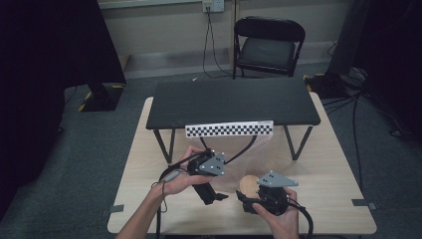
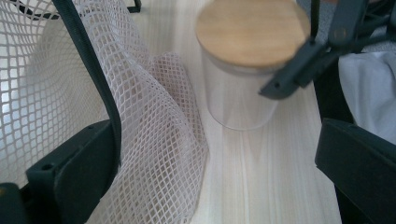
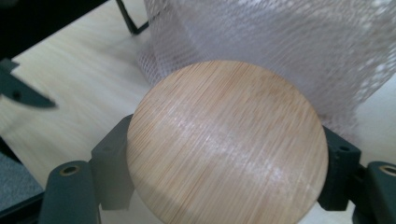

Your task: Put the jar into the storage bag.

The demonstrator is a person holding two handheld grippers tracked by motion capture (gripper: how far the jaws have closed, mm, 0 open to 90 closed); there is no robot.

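Now: right tongs [image 3: 224, 186] closed around the jar [image 2: 240, 100], one jaw on each side just under its wooden lid [image 3: 226, 144]. The jar stands upright on the table [image 1: 323, 169], near the person's edge, just beside the mesh bag [image 2: 154, 135]. Left tongs [image 2: 210, 182] grip the bag's dark rim [image 2: 93, 70], one jaw pressed against it, the other standing off to the side; the mesh drapes loose to the tabletop. The bag's far side hangs from a small black stand [image 1: 234, 102].

Judged step: bagging the jar, grasp made, not yet lifted. Next move calls for the left to hold the mouth wide and steady while the right lifts the jar over the rim without snagging mesh.
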